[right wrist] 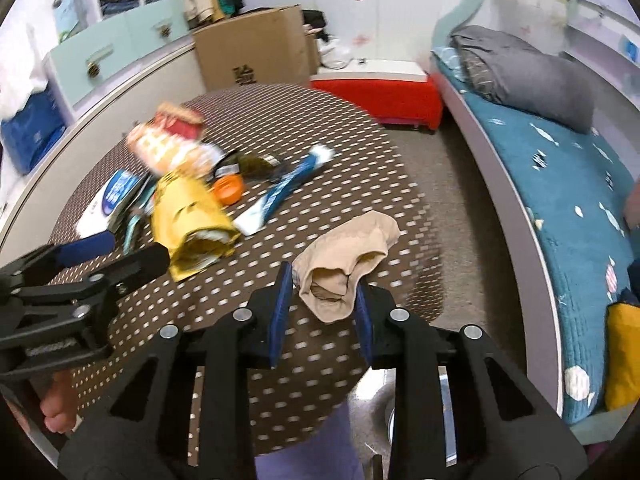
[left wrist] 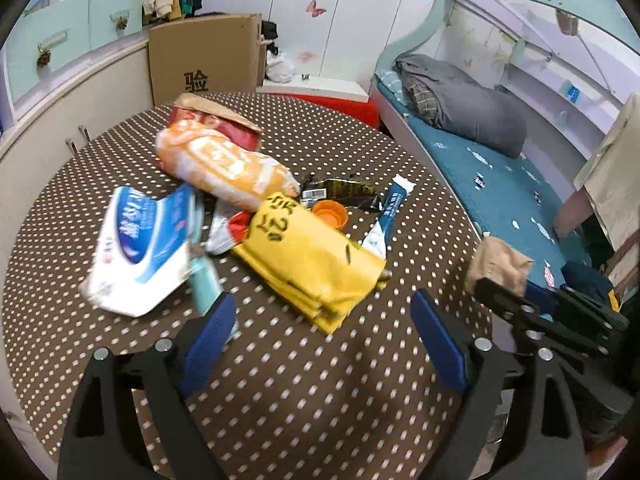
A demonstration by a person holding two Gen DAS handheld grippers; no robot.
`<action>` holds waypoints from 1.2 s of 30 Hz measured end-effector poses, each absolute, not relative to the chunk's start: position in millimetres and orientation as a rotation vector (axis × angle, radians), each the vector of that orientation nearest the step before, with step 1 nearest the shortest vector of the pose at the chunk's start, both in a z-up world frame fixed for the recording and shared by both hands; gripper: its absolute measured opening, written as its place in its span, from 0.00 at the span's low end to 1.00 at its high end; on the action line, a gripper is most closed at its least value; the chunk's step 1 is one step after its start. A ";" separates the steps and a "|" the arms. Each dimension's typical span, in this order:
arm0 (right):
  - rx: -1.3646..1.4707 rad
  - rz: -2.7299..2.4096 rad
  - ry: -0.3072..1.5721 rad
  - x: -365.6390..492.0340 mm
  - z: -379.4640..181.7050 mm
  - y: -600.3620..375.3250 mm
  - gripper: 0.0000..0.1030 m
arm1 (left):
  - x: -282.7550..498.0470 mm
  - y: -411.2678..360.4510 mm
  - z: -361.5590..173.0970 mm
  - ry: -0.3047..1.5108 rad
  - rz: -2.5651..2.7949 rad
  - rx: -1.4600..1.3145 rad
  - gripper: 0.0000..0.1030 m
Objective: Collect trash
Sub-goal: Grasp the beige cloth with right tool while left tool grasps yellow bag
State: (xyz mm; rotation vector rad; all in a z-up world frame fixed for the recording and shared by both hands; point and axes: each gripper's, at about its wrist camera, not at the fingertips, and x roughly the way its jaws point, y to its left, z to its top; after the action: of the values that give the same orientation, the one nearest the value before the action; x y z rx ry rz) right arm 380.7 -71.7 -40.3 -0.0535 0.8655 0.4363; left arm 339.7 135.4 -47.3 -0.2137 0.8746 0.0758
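Note:
Trash lies on a round brown polka-dot table (left wrist: 304,376): a yellow bag (left wrist: 308,264), an orange snack bag (left wrist: 224,164), a white and blue packet (left wrist: 136,244), an orange lid (left wrist: 330,213), a blue sachet (left wrist: 390,210) and a dark wrapper (left wrist: 340,190). My left gripper (left wrist: 322,308) is open and empty, just in front of the yellow bag. My right gripper (right wrist: 322,282) is shut on a crumpled beige wad (right wrist: 344,256) above the table's right edge; it also shows in the left wrist view (left wrist: 498,264).
A cardboard box (left wrist: 204,56) stands behind the table, a red bench (right wrist: 380,96) beyond it. A bed with a teal cover (right wrist: 560,184) and grey bedding (left wrist: 464,100) runs along the right. Cabinets (left wrist: 52,116) curve along the left.

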 end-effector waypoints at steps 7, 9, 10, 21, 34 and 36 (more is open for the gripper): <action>-0.033 0.403 0.866 395.7 -40.3 -87.8 0.28 | 384.0 133.9 -71.5 0.960 0.167 -0.248 0.88; -0.030 0.404 0.869 397.7 -41.1 -88.7 0.28 | 391.8 134.4 -77.9 0.972 0.164 -0.266 0.88; -0.029 0.406 0.870 397.5 -41.5 -89.2 0.28 | 392.4 134.6 -79.0 0.966 0.161 -0.270 0.85; -0.018 0.404 0.881 383.8 -47.0 -97.3 0.28 | 362.8 126.1 -73.6 0.913 0.073 -0.232 0.29; -0.005 0.379 0.903 368.0 -50.9 -105.6 0.29 | 314.3 112.5 -52.7 0.833 0.046 -0.141 0.92; 0.002 0.378 0.907 368.4 -51.7 -107.5 0.29 | 332.7 115.1 -60.7 0.878 0.040 -0.186 0.92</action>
State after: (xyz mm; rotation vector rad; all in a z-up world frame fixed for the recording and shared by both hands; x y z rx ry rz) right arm 368.4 -107.5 -51.7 0.0020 0.9067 0.3781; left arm 332.7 115.1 -60.7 -0.1863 0.8783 0.0397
